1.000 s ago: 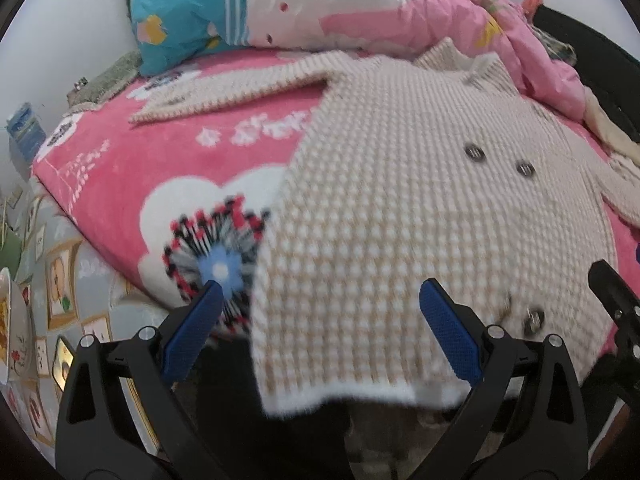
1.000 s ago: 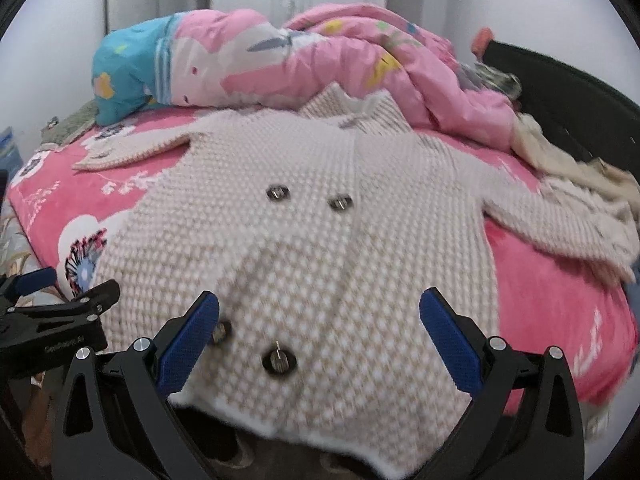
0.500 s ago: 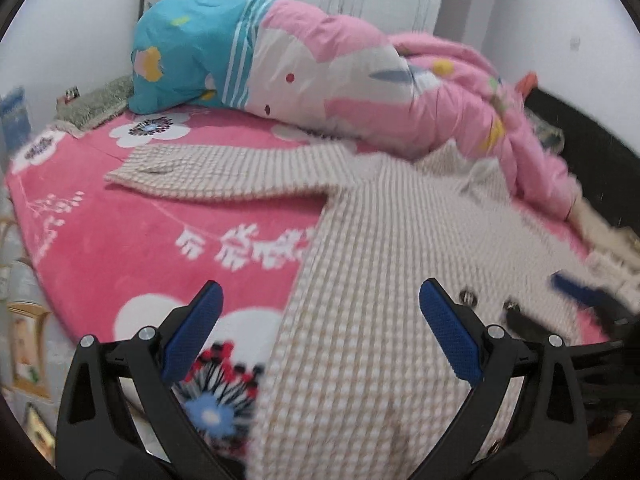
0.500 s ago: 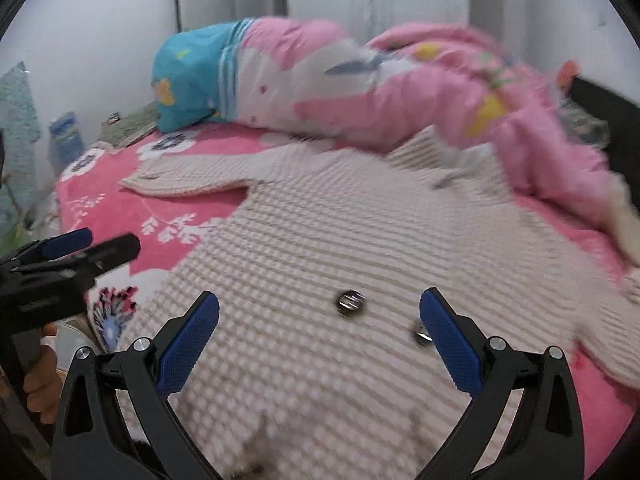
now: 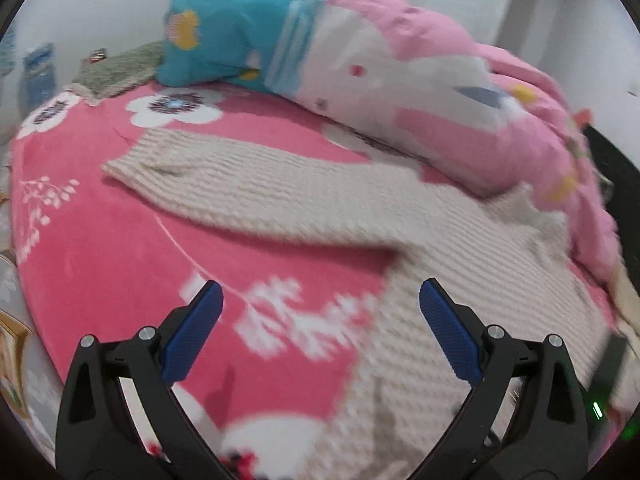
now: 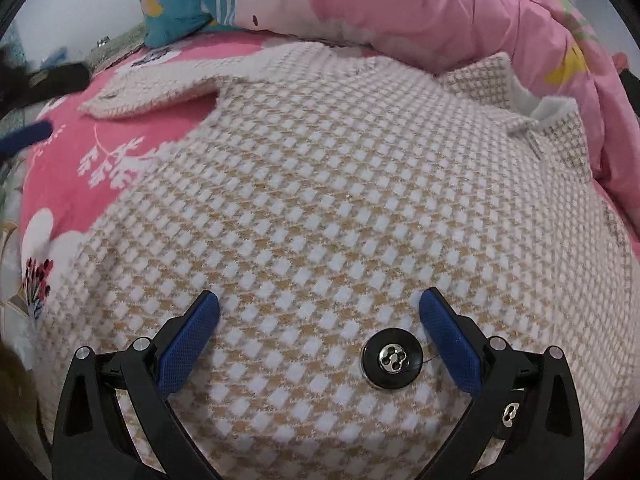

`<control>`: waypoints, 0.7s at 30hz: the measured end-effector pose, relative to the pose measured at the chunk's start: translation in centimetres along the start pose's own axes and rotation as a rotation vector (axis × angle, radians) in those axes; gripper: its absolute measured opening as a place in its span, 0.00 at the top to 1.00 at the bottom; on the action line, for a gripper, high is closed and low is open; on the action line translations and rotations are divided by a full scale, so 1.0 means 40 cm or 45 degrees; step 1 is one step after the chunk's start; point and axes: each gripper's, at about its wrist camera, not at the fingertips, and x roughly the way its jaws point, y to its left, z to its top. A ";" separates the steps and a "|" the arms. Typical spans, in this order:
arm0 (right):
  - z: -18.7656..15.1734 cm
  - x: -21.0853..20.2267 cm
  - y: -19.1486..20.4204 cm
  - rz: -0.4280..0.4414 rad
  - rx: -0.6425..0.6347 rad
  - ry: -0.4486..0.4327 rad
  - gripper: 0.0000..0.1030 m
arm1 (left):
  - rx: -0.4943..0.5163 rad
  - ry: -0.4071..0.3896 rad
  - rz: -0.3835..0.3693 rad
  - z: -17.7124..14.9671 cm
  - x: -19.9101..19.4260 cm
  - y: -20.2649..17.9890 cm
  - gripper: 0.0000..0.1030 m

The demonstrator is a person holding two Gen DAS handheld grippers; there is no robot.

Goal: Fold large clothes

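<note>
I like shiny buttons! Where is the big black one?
In the right wrist view, the black button sits on the checked coat, low between the open right gripper's fingers.

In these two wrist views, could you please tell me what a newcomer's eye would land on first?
A large beige-and-white checked knit coat lies spread flat across the bright pink floral bedspread, one sleeve stretched out sideways. Behind it a pink and turquoise quilt is bunched up. Close up, a black button sits between the open blue-padded fingers of the right hand-held gripper.
</note>
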 end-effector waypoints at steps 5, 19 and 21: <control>-0.002 0.012 -0.011 0.051 -0.009 0.038 0.05 | -0.180 -0.006 0.232 0.091 0.084 0.121 0.08; 0.112 -0.139 -0.035 0.161 -0.016 -0.212 0.05 | -0.575 0.049 0.461 0.196 0.243 0.431 0.32; 0.119 -0.144 -0.027 0.178 -0.026 -0.223 0.05 | -0.599 0.087 0.472 0.192 0.280 0.453 0.43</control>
